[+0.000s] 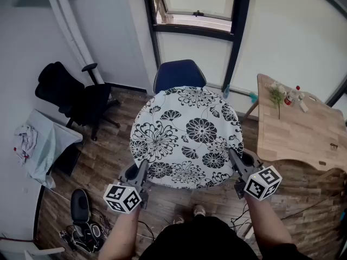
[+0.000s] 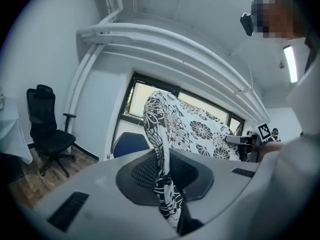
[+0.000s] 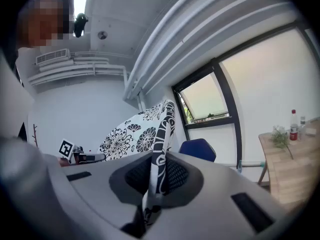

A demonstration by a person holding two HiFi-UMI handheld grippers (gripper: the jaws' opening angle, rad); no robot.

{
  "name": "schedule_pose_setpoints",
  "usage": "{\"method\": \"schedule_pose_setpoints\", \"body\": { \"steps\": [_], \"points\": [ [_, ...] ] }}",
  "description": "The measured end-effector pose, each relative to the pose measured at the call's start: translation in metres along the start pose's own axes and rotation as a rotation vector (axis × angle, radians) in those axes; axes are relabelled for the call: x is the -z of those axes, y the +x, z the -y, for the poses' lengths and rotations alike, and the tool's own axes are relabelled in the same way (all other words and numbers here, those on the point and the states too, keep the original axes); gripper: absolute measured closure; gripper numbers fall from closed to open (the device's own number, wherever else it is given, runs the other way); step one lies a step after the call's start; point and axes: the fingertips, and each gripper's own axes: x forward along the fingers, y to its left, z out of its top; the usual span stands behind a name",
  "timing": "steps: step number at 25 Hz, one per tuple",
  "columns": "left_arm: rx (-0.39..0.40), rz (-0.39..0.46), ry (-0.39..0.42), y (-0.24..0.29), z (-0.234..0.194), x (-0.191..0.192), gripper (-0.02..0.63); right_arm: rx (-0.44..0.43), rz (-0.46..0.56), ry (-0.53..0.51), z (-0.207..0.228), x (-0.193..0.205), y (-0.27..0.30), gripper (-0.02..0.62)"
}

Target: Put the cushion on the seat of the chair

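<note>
Cushion (image 1: pixel 187 137), round with a black-and-white floral print, is hanging between both tongs, gripped along its near edge. Left tongs (image 1: pixel 143 171) are clamping the rim at near left and right tongs (image 1: pixel 235 157) at near right. Each gripper view is showing fabric pinched tight between the jaws. Blue chair (image 1: pixel 179 75) is standing beyond and below, with only its backrest showing past the cushion's far edge. The seat is hidden under the cushion.

Judgement: the carry-over-seat step is in hand, and the cushion seems held clear of the seat, not resting on it. The next move is calling for level lowering, centred before the backrest, then both tongs letting go together.
</note>
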Motion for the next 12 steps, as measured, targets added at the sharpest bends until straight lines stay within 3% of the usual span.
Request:
{"method": "schedule_pose_setpoints", "body": {
  "steps": [12],
  "points": [
    [-0.013, -0.029, 0.014, 0.0039, -0.0033, -0.0052, 0.575, -0.005, -0.033, 0.024, 0.0014, 0.0016, -0.0029, 0.561]
  ]
}}
